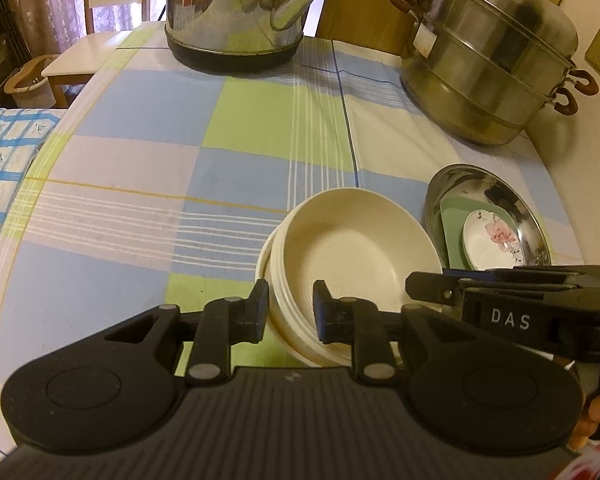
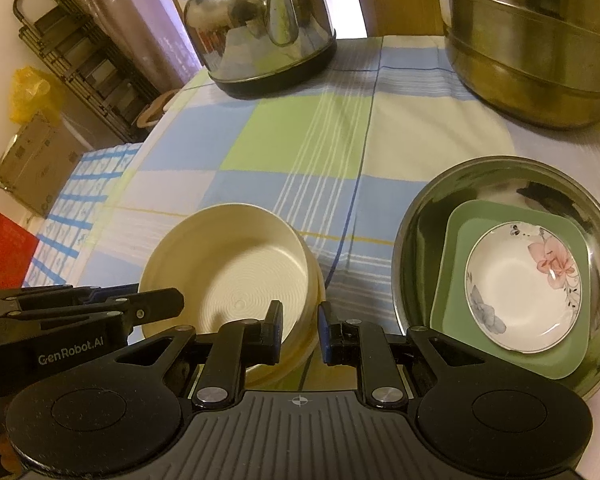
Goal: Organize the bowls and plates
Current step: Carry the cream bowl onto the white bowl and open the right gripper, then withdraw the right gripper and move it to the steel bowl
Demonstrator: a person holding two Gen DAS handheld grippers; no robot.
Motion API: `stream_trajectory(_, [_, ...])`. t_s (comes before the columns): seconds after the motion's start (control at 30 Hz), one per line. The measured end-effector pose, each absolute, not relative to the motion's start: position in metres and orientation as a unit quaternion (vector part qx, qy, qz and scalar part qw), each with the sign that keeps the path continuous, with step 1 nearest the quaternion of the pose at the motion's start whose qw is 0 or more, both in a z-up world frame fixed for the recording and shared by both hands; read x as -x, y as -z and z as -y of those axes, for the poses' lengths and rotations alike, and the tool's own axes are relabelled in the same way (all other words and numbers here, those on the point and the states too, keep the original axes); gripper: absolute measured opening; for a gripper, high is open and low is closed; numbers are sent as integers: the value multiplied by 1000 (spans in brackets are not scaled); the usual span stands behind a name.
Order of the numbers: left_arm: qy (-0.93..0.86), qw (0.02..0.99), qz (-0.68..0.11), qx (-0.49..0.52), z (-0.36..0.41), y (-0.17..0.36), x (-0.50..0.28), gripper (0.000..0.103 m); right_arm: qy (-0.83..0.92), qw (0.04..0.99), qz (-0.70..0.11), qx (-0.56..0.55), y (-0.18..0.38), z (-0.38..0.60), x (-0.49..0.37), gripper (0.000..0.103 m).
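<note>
Two cream bowls (image 1: 352, 256) are nested on the desk (image 1: 140, 152), top one sitting tilted in the lower. Near rim of the stack is straddled by the left gripper (image 1: 291, 307): one pad outside the wall, other inside; jaws are seen w/ a gap to the wall on the outer side, so rim is between them but not clearly pinched. No earlier view is given. Right gripper (image 2: 299, 330) is set on the same stack's right wall, jaws narrowed round it w/ a pad each side; whether the pads actually press can't be told. Just right of the stack a steel basin (image 2: 460, 184) is seen, holding a green square plate (image 2: 452, 300) w/ a floral saucer (image 2: 520, 288) on top. Kettle (image 1: 236, 12) & steamer pot (image 1: 488, 60) are placed at the far edge
</note>
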State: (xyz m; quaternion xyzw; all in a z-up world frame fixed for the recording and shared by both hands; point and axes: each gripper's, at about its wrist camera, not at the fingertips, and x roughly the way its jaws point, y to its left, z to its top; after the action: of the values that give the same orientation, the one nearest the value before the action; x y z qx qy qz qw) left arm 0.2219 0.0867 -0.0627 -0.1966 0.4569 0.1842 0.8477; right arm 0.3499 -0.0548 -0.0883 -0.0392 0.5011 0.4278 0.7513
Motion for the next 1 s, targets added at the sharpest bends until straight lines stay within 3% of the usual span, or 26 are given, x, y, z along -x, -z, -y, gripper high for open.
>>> stream_trajectory(0.17, [-181, 851, -451, 199, -87, 58, -217, 25, -418, 756, -503, 32, 86, 60, -350, 23])
stream_trajectory(0.3, [-175, 855, -445, 199, -86, 52, -211, 26, -414, 762, -497, 25, 80, 65, -346, 36])
stream_trajectory(0.73, [-160, 869, -430, 184, -77, 27, -174, 48, -399, 780, -482, 1, 60, 91, -321, 64])
stream_trajectory(0.83, [-156, 872, -427, 180, -76, 21, -162, 57, -393, 785, -478, -5, 55, 100, -310, 68])
stream_trajectory(1.0, [-145, 876, -427, 168, -71, 13, -141, 61, -380, 793, -477, -12, 47, 113, -291, 71])
